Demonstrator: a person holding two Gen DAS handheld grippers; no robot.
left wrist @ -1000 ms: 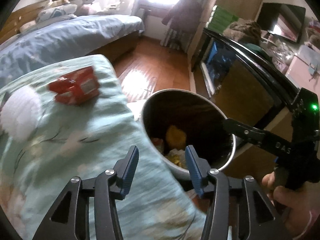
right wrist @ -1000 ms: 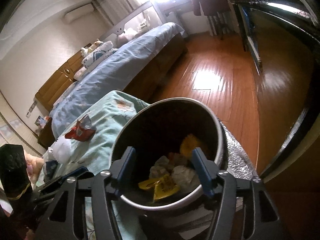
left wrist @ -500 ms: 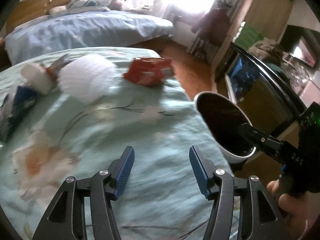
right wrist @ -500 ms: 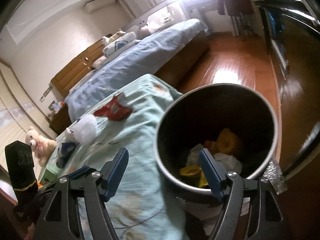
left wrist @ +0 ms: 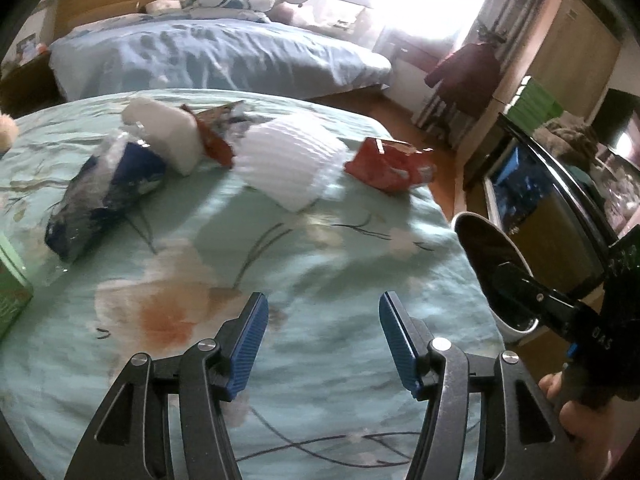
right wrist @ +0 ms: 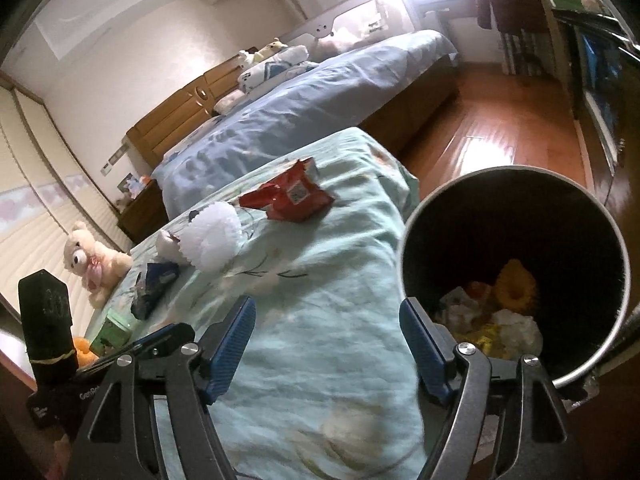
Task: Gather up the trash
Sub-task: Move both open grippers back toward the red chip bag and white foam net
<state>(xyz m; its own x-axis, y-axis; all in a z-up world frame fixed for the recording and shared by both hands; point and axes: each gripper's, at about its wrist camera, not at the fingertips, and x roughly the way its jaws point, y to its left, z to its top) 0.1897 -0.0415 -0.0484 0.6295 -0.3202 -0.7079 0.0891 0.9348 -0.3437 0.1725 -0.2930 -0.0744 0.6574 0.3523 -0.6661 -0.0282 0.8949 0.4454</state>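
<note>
Trash lies on the pale green bedspread (left wrist: 320,264): a red snack wrapper (left wrist: 388,164) (right wrist: 286,196), a white foam piece (left wrist: 292,160) (right wrist: 212,236), a white wad (left wrist: 168,136), another red wrapper (left wrist: 214,136) and a blue-and-white packet (left wrist: 108,188) (right wrist: 154,284). A round dark bin (right wrist: 516,264) (left wrist: 492,264) holding yellow and white trash stands off the bed's right edge. My left gripper (left wrist: 320,340) is open and empty over the bedspread, short of the trash. My right gripper (right wrist: 328,344) is open and empty, between the bed edge and the bin.
A green box (left wrist: 8,292) (right wrist: 114,328) sits at the bed's near left. A teddy bear (right wrist: 90,260) sits at the far end. A second bed with a blue cover (left wrist: 216,56) lies beyond. A dark glass cabinet (left wrist: 552,208) and wooden floor (right wrist: 500,132) are on the right.
My left gripper swung left from over the bin to over the bedspread, bringing the trash into view. My right gripper also turned left, so the bin now sits at its right.
</note>
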